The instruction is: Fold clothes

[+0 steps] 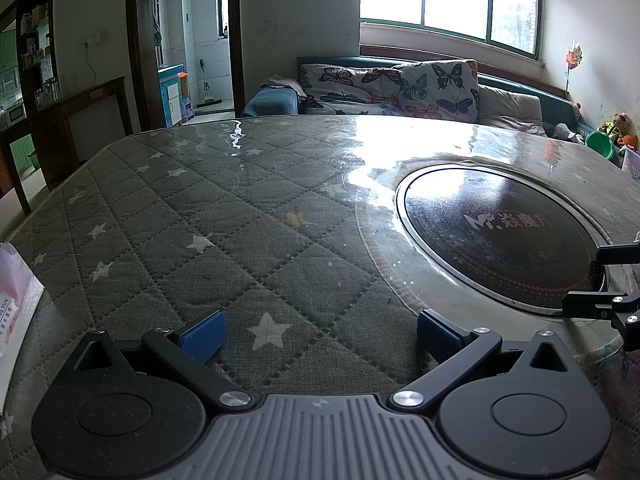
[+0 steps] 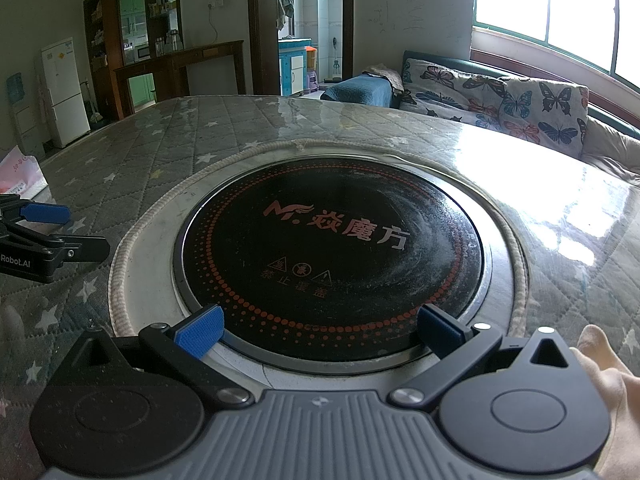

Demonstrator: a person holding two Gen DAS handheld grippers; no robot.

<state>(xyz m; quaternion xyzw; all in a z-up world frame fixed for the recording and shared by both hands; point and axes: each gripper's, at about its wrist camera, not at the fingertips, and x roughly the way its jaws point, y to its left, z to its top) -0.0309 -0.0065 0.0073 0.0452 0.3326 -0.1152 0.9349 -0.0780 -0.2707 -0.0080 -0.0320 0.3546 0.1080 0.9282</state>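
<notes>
— What does your left view show?
— My left gripper (image 1: 320, 334) hangs over the quilted counter (image 1: 200, 208), jaws spread wide, nothing between them. The hob (image 1: 500, 240) lies ahead to the right, with my right gripper (image 1: 592, 280) at its edge.
— And the right view?
— My right gripper (image 2: 320, 332) is over the hob (image 2: 332, 256), jaws wide apart and empty. The left gripper (image 2: 60, 232) is beside it, also parted. I can see no clothes in either view.

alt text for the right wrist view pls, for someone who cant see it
The right gripper hangs open and empty over a round black cooktop set into a table covered in grey star-quilted cloth. The left gripper shows at the left edge, also open. No clothes are in view; a butterfly-print sofa stands behind.
</notes>
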